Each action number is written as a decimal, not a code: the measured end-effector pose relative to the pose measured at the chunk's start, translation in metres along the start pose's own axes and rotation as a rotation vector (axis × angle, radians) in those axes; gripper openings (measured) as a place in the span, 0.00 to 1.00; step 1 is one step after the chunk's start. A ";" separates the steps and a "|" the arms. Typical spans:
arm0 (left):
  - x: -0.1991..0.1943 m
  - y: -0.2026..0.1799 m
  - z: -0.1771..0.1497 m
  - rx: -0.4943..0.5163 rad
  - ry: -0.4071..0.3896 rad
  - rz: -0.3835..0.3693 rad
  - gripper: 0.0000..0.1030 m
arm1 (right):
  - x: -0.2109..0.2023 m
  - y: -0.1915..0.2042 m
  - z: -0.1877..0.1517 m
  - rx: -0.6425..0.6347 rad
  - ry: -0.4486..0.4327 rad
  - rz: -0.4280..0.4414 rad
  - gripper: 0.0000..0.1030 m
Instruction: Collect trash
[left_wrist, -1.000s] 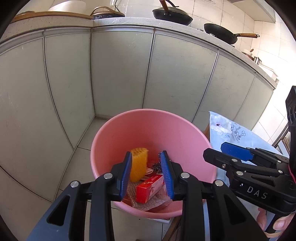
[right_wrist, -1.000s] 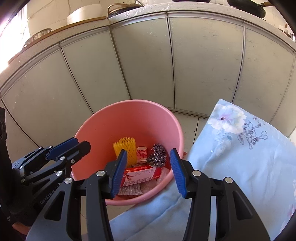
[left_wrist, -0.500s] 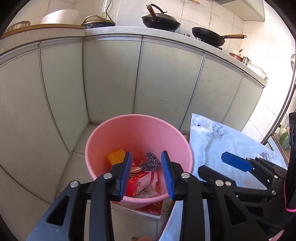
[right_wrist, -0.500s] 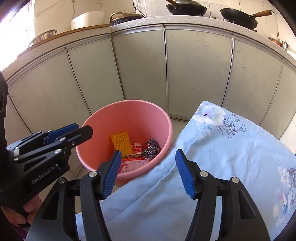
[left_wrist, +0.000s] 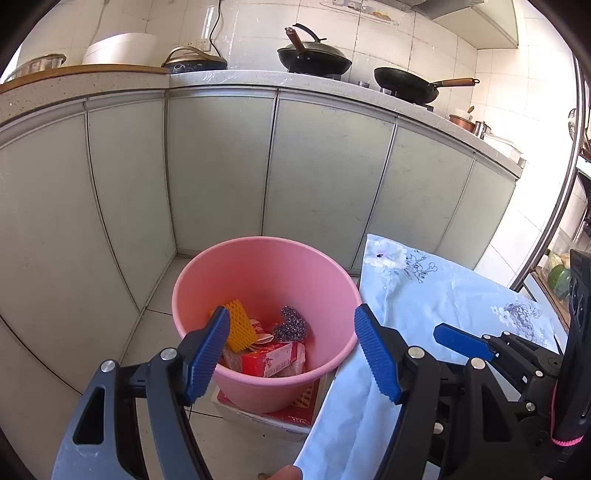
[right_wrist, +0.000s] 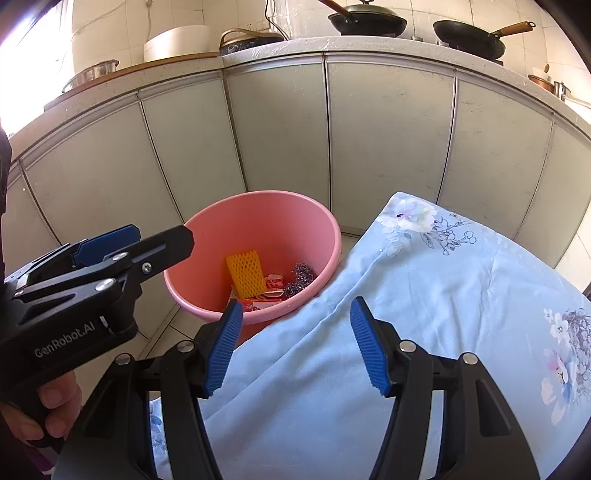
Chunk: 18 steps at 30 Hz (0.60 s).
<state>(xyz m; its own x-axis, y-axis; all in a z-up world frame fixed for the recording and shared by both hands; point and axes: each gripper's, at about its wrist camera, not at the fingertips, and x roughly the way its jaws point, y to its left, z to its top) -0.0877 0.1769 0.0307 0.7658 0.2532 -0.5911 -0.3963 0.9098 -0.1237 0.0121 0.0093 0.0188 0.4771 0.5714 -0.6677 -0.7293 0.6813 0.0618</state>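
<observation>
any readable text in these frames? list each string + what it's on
"GenRobot.AI": white lettering on the side of the left gripper body, right wrist view.
Red box in the pink bucket: print too small to read.
Red-and-white carton under the bucket: print blurred, unreadable.
Red-and-white wrapper in the bucket: unreadable.

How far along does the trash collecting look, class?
Done: yellow foam net, steel scourer and red box lie in the pink bucket. In hand: nothing; left claw, just opened, and right claw are empty. Left: no loose trash visible on the blue cloth.
</observation>
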 end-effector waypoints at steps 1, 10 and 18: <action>-0.001 0.000 0.000 0.001 -0.002 0.001 0.67 | -0.002 0.000 0.000 0.000 -0.003 -0.001 0.59; -0.013 -0.001 -0.003 0.009 -0.011 0.013 0.67 | -0.013 0.004 -0.004 -0.013 -0.017 -0.024 0.59; -0.022 -0.004 -0.005 0.028 -0.028 0.020 0.67 | -0.020 0.005 -0.006 -0.016 -0.022 -0.037 0.59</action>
<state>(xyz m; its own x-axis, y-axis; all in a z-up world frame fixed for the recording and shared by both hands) -0.1055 0.1664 0.0403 0.7716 0.2802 -0.5710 -0.3976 0.9132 -0.0890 -0.0036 -0.0013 0.0282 0.5148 0.5559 -0.6527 -0.7186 0.6950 0.0251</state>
